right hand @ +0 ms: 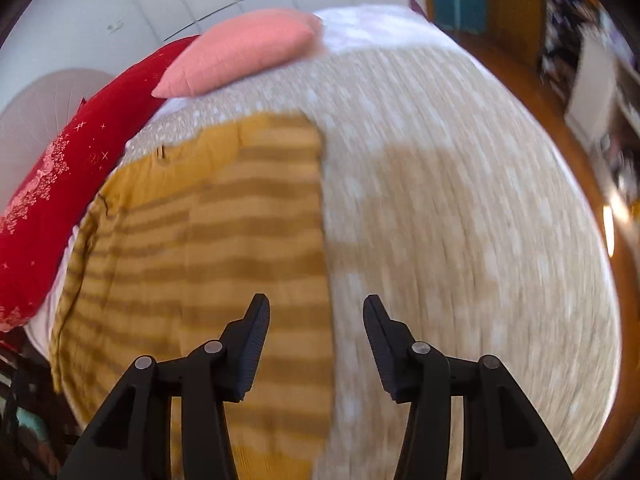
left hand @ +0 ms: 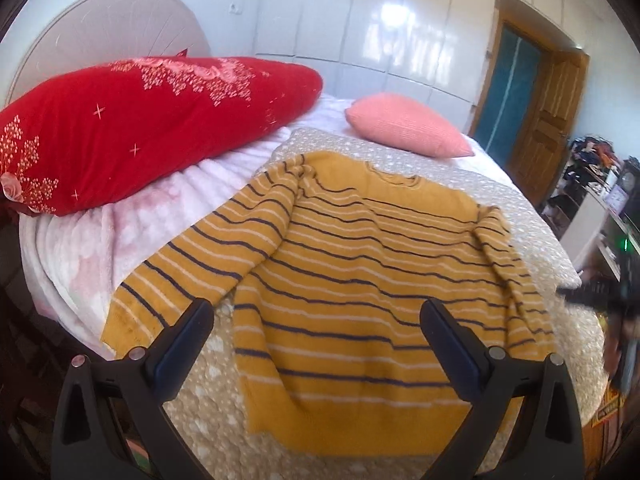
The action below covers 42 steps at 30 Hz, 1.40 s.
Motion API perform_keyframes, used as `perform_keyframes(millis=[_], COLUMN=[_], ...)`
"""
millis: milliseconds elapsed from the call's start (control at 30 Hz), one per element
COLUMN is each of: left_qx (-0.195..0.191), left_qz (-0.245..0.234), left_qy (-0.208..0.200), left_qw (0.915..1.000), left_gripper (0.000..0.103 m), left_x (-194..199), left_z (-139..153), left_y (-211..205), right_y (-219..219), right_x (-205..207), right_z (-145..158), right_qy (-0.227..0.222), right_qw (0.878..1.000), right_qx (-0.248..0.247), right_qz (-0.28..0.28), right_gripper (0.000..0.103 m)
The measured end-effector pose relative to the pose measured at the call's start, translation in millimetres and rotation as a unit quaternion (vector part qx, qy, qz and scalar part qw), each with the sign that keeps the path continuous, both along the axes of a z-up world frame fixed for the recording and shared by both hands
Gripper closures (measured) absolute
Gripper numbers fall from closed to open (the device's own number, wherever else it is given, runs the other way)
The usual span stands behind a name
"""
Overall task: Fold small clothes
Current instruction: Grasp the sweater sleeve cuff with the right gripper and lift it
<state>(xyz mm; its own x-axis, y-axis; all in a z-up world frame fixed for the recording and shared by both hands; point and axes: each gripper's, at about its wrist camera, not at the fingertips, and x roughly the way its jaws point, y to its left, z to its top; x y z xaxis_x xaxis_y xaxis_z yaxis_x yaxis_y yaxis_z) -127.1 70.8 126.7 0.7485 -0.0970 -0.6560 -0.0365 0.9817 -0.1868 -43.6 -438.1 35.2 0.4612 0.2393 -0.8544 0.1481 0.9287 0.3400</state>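
A small mustard-yellow sweater (left hand: 352, 272) with navy and white stripes lies flat on the bed, neck toward the far side. Its left sleeve is spread outward toward the near left; its right sleeve lies folded along the body's right edge. My left gripper (left hand: 316, 312) is open and empty, hovering above the sweater's lower hem. The sweater shows blurred in the right wrist view (right hand: 208, 240). My right gripper (right hand: 316, 308) is open and empty above the sweater's right edge.
A beige dotted blanket (left hand: 224, 372) covers the bed under the sweater; it also shows in the right wrist view (right hand: 460, 220). A red pillow (left hand: 140, 128) and a pink cushion (left hand: 404, 124) lie beyond the sweater. A wooden door (left hand: 548, 120) and cluttered shelves (left hand: 600, 184) stand at right.
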Motion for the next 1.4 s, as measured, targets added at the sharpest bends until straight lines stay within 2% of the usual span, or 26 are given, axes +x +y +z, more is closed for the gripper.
perform_keyframes(millis=[133, 200, 333, 367, 400, 433, 500, 533, 667, 733, 833, 933, 1033, 1167, 1267, 1400], left_qx=[0.011, 0.014, 0.007, 0.005, 0.006, 0.007, 0.016, 0.021, 0.023, 0.021, 0.019, 0.013, 0.004, -0.014, -0.022, -0.022], left_qz=[-0.011, -0.014, -0.022, -0.025, -0.027, -0.028, -0.025, -0.021, -0.001, 0.008, 0.012, 0.014, 0.018, 0.034, 0.057, 0.087], left_qy=[-0.009, -0.01, -0.001, 0.003, 0.005, 0.004, -0.001, -0.007, -0.013, -0.01, -0.002, 0.005, 0.011, 0.013, 0.009, 0.006], left_qw=[0.9998, 0.9998, 0.9997, 0.9997, 0.9996, 0.9996, 0.9996, 0.9995, 0.9996, 0.9997, 0.9997, 0.9998, 0.9998, 0.9992, 0.9981, 0.9959], left_gripper=[0.0, 0.0, 0.0, 0.0, 0.0, 0.0, 0.0, 0.0, 0.0, 0.0, 0.0, 0.0, 0.0, 0.0, 0.0, 0.0], left_x=[-15.7, -22.9, -29.8, -30.2, -30.5, -31.3, -32.9, -33.5, -30.6, -27.3, -21.5, -16.1, -10.6, -7.6, -11.0, -20.5], left_z=[7.7, 9.6, 7.6, 7.2, 7.6, 9.0, 12.9, 15.7, 18.8, 15.9, 9.5, 3.3, -2.9, -9.8, -15.7, -24.1], left_y=[-8.9, -12.7, -19.0, -20.6, -22.2, -23.0, -23.0, -21.5, -9.9, -4.9, -2.4, -0.5, 4.5, 21.6, 46.0, 80.7], right_y=[14.8, 29.6, 64.4, 68.7, 71.5, 71.1, 53.3, 41.6, -31.5, -80.8, -136.0, -143.9, -106.7, -34.3, 48.2, 170.2], right_x=[-48.5, -57.7, -64.6, -67.9, -68.1, -67.1, -69.0, -67.0, -68.7, -69.0, -65.2, -54.4, -26.2, 36.4, 91.7, 155.5], right_z=[-23.8, -32.2, -39.1, -46.4, -46.2, -46.8, -44.4, -43.6, -21.6, -7.2, 7.8, 28.8, 58.2, 79.8, 86.5, 74.0], right_qy=[-0.007, -0.02, -0.042, -0.052, -0.061, -0.063, -0.073, -0.078, -0.09, -0.091, -0.079, -0.083, -0.105, -0.12, -0.115, -0.088], right_qw=[0.998, 0.997, 0.997, 0.997, 0.996, 0.996, 0.992, 0.991, 0.986, 0.978, 0.964, 0.963, 0.971, 0.985, 0.993, 0.993], right_qx=[0.051, 0.067, 0.04, 0.029, 0.029, 0.046, 0.078, 0.076, 0.028, -0.002, -0.012, -0.021, -0.054, -0.028, 0.002, 0.022], right_qz=[-0.027, -0.03, -0.046, -0.05, -0.051, -0.049, -0.067, -0.073, -0.139, -0.19, -0.252, -0.256, -0.209, -0.118, -0.038, 0.072], right_gripper=[0.05, 0.05, 0.048, 0.056, 0.07, 0.092, 0.092, 0.092, 0.092, 0.092, 0.092, 0.092, 0.092, 0.092, 0.092, 0.092])
